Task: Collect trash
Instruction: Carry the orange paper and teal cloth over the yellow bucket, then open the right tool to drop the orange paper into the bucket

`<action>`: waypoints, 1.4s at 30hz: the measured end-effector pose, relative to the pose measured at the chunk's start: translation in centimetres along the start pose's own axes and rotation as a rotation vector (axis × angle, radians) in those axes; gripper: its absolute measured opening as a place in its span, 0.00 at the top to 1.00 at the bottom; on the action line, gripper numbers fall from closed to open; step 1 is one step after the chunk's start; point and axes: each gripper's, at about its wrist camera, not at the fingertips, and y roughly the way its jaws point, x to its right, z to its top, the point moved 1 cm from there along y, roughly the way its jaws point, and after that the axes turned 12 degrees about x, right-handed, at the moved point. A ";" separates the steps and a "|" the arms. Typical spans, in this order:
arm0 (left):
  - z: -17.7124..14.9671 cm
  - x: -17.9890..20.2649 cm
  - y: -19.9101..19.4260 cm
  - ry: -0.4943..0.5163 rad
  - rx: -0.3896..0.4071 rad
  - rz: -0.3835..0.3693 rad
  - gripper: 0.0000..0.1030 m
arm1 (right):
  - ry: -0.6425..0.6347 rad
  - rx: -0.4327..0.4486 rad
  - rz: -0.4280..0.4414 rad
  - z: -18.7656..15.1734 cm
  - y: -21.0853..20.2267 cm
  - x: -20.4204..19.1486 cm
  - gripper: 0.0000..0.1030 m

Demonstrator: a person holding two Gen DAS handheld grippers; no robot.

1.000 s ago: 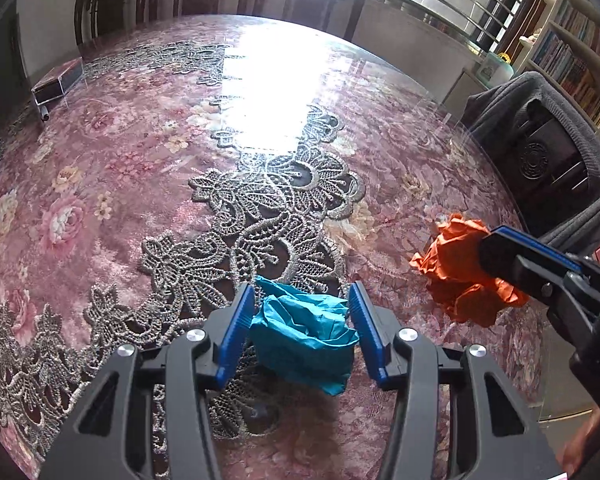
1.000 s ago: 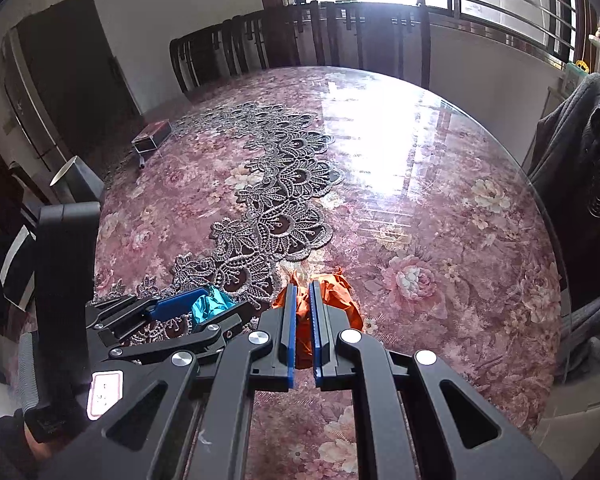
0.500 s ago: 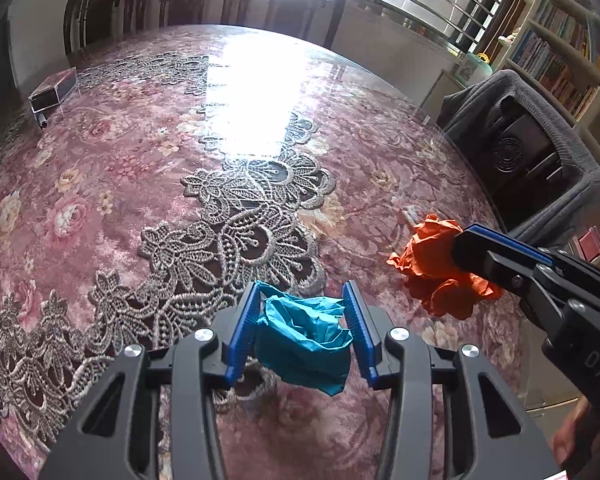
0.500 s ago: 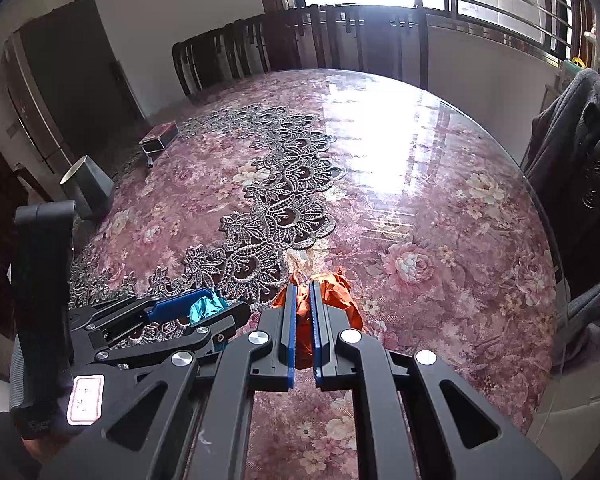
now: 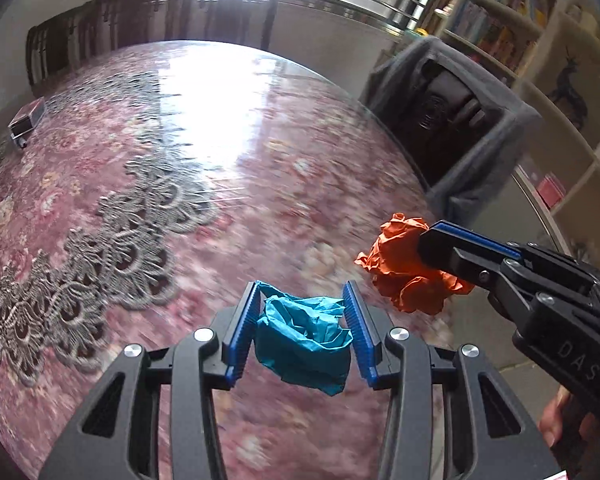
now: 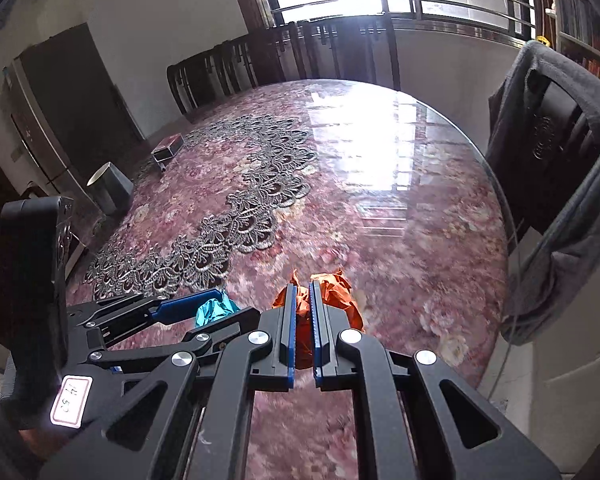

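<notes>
My left gripper (image 5: 302, 300) is shut on a crumpled teal paper ball (image 5: 304, 340) and holds it above the floral table (image 5: 220, 152). My right gripper (image 6: 303, 292) is shut on a crumpled orange paper ball (image 6: 336, 292), also lifted off the table. In the left wrist view the orange ball (image 5: 404, 268) hangs from the right gripper (image 5: 424, 246) just right of the teal one. In the right wrist view the teal ball (image 6: 214, 310) shows in the left gripper (image 6: 220, 304) at the lower left.
A grey lace runner (image 5: 112, 240) lies along the table. A small box (image 5: 26, 120) sits at the far left edge. A chair with a grey cloth (image 5: 460, 128) stands to the right, shelves (image 5: 520, 32) behind it. A grey bin (image 6: 108, 190) stands on the floor left of the table.
Both grippers have risen and pulled back from the table, each carrying its paper ball. The table now looks farther below and the view swung to the right.
</notes>
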 end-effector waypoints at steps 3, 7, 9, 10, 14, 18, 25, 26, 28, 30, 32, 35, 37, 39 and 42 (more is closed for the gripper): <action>-1.8 3.3 -0.9 0.034 -0.016 -0.040 0.58 | 0.024 0.004 -0.030 -1.8 -3.5 1.5 0.94; -4.8 8.2 -2.1 0.080 -0.054 -0.097 0.58 | 0.050 0.007 -0.081 -4.8 -8.6 3.5 0.94; -6.4 10.5 -2.7 0.109 -0.071 -0.126 0.58 | 0.067 0.008 -0.109 -6.3 -11.2 4.6 0.94; -7.5 11.8 -3.1 0.125 -0.081 -0.142 0.58 | 0.077 0.007 -0.125 -7.3 -12.6 5.2 0.94; -11.1 16.1 -4.1 0.173 -0.123 -0.189 0.57 | 0.126 -0.017 -0.176 -11.5 -17.2 7.3 0.94; -14.8 19.7 -5.0 0.211 -0.164 -0.216 0.57 | 0.171 -0.080 -0.213 -16.6 -20.0 9.1 0.94; -19.2 22.2 -5.1 0.232 -0.214 -0.203 0.57 | 0.224 -0.212 -0.232 -24.0 -22.0 11.0 0.93; -19.7 22.4 -5.4 0.234 -0.215 -0.198 0.57 | 0.230 -0.224 -0.229 -24.7 -22.1 11.2 0.93; -20.5 22.8 -5.4 0.232 -0.221 -0.188 0.57 | 0.243 -0.243 -0.216 -25.7 -22.3 11.3 0.93; -21.2 22.9 -5.4 0.224 -0.226 -0.180 0.57 | 0.248 -0.258 -0.205 -26.5 -22.4 11.5 0.93; -21.7 23.2 -5.6 0.219 -0.227 -0.172 0.57 | 0.256 -0.272 -0.195 -27.1 -22.3 11.7 0.93; -22.1 23.4 -5.9 0.221 -0.223 -0.164 0.57 | 0.253 -0.293 -0.188 -27.7 -22.2 11.8 0.93; -22.3 23.5 -6.0 0.217 -0.222 -0.160 0.57 | 0.248 -0.307 -0.180 -28.0 -22.1 11.7 0.93; -22.1 23.4 -6.0 0.216 -0.220 -0.156 0.57 | 0.242 -0.311 -0.174 -28.2 -22.0 11.6 0.93; -22.1 23.3 -6.0 0.214 -0.219 -0.151 0.57 | 0.241 -0.308 -0.169 -28.1 -21.7 11.4 0.92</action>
